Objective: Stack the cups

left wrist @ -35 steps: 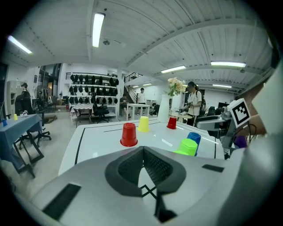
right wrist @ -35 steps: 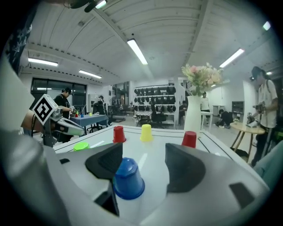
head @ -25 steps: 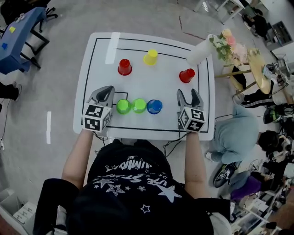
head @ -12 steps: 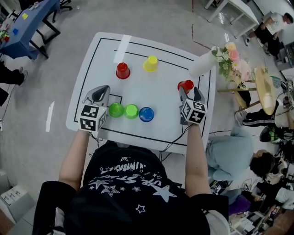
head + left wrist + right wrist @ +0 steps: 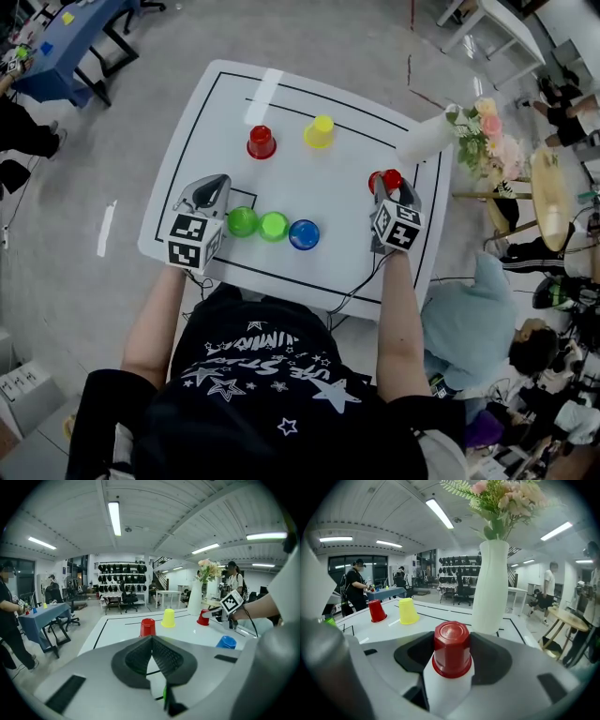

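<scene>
- The right hand-held gripper (image 5: 393, 190) has its jaws closed on the gripped red cup (image 5: 451, 648), one pad against each side.
- This cup stands mouth down on the white bench (image 5: 309, 183), base up and long axis upright.
- A white vase (image 5: 490, 588) of flowers stands just beyond this hand-held gripper.
- The left hand-held gripper (image 5: 151, 641) has its jaws pressed together with nothing between them.
- Six cups in all, every one inverted and upright: two red, two green, one yellow, one blue.
- Two green cups (image 5: 242, 221) (image 5: 274, 226) and the blue cup (image 5: 304, 234) stand in a row just right of the left hand-held gripper.
- The second red cup (image 5: 261, 142) and the yellow cup (image 5: 319, 131) stand side by side, well ahead of the left hand-held gripper.
</scene>
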The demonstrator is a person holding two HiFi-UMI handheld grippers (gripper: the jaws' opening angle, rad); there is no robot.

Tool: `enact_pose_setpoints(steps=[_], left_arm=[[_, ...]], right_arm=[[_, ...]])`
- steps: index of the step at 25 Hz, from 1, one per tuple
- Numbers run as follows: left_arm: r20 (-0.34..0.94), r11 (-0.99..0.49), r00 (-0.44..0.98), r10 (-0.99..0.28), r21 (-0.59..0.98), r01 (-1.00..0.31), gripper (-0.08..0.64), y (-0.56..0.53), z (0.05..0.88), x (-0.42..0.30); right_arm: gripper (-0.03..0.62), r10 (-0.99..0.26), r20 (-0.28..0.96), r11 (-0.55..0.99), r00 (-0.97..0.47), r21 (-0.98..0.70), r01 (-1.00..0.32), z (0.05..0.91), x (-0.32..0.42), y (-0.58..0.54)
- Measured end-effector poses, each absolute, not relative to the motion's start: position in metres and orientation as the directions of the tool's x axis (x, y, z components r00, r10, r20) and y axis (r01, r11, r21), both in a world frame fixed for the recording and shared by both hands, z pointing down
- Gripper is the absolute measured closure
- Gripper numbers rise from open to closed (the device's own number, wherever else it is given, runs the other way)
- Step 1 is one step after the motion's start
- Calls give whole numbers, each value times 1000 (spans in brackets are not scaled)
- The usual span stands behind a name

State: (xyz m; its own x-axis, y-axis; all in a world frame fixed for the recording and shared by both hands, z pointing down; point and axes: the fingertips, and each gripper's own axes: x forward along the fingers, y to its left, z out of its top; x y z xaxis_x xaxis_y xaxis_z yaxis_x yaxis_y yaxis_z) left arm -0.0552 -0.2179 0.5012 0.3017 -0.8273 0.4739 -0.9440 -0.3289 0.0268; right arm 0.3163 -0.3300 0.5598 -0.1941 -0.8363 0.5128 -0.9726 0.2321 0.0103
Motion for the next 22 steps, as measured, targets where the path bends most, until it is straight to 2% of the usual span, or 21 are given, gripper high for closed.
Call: enact_pose_setpoints(steps=[7,16,22], left_arm=[[460,-356,335,-822,43,-933,549,-213,501,-62],[437,-444,429,-790,75,-893,549,-211,502,-70],[429,-517,503,-750,94,-851,549,-202,505,-83]], right_arm=[[353,-846,477,276,-239,9,-961,529,286,-304],[354,-838,423,373,-346,-20,-928,483,207,-244],[354,-838,421,375,-346,-14,-927,469,163,-204]])
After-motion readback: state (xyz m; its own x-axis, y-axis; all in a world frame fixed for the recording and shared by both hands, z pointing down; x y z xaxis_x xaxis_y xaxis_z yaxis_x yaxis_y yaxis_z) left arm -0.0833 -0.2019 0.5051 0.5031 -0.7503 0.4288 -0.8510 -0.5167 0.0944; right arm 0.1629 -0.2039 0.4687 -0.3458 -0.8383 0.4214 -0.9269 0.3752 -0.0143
